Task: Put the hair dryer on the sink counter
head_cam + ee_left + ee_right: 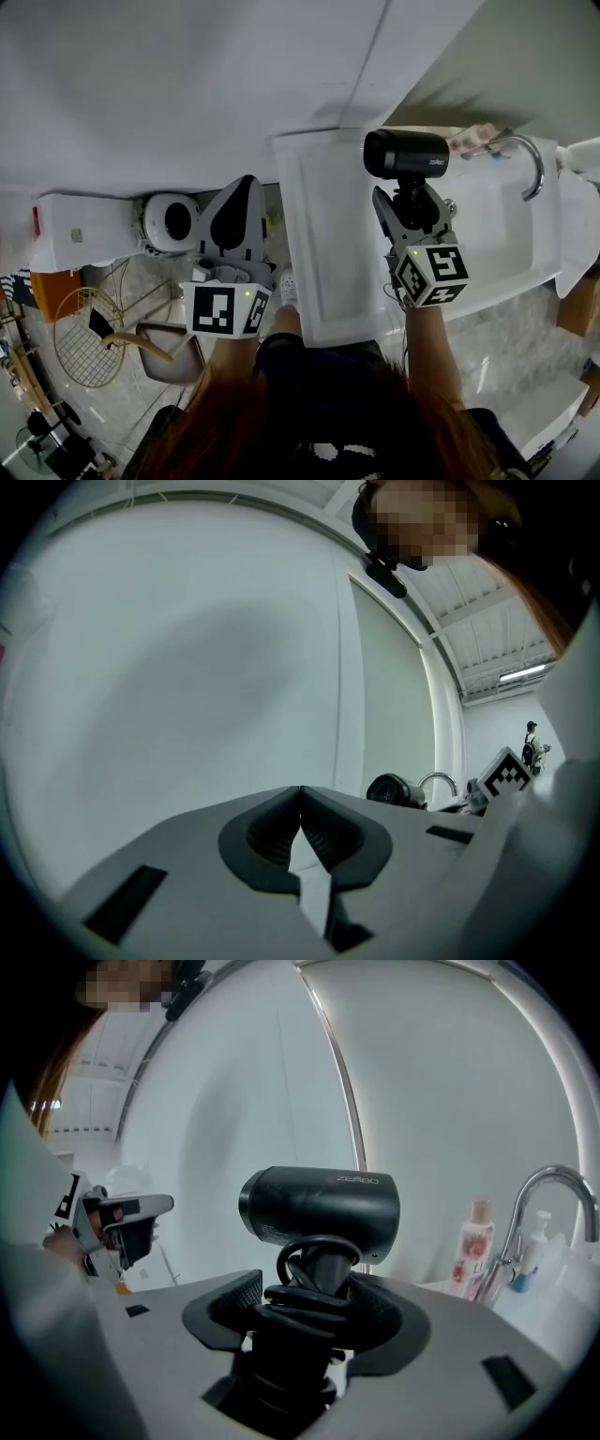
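A black hair dryer (pixel 405 155) with its cord wound round the handle is held upright over the white sink counter (pixel 319 234). My right gripper (pixel 410 211) is shut on the handle; in the right gripper view the barrel (pixel 319 1206) lies crosswise above the jaws and the pads press on the cord-wrapped handle (pixel 305 1321). My left gripper (pixel 246 185) hangs left of the counter, off its edge, shut and empty. In the left gripper view its fingertips (pixel 300 794) meet and point at a blank wall, with the hair dryer (pixel 392 789) small at the right.
A sink basin (pixel 487 225) with a curved chrome faucet (pixel 530 159) lies right of the counter slab. A pink bottle (pixel 474 1241) stands beside the faucet (pixel 544 1204). On the floor at left are a white round appliance (pixel 171 220), a wire basket (pixel 84 337) and an orange box (pixel 52 291).
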`<state>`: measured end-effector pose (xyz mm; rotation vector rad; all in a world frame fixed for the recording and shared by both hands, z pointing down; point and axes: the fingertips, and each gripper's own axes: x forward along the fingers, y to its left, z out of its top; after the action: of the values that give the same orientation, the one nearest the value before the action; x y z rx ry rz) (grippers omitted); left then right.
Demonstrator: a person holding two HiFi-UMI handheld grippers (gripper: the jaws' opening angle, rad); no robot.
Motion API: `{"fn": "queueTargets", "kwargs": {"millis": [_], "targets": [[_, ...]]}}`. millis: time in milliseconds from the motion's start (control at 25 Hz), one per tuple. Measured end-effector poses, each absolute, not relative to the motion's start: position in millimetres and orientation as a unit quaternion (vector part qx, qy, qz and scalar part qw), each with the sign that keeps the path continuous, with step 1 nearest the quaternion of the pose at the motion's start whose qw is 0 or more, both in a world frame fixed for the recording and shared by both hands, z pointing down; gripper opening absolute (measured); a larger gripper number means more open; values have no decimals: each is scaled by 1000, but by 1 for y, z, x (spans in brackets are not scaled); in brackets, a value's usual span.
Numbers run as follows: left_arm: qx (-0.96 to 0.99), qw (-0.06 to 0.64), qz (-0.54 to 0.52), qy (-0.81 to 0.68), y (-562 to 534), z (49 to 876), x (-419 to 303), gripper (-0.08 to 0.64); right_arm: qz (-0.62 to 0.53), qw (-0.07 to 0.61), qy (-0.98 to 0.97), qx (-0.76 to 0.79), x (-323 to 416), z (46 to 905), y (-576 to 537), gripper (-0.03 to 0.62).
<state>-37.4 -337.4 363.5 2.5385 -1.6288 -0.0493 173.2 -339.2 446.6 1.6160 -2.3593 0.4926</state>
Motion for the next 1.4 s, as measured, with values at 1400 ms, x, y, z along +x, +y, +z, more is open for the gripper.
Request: {"fn": "queueTargets", "kwargs": {"millis": [1400], "targets": [[826, 74, 22, -559, -346, 400, -39, 18, 298, 308, -758, 492, 167, 636, -373, 298]]}}
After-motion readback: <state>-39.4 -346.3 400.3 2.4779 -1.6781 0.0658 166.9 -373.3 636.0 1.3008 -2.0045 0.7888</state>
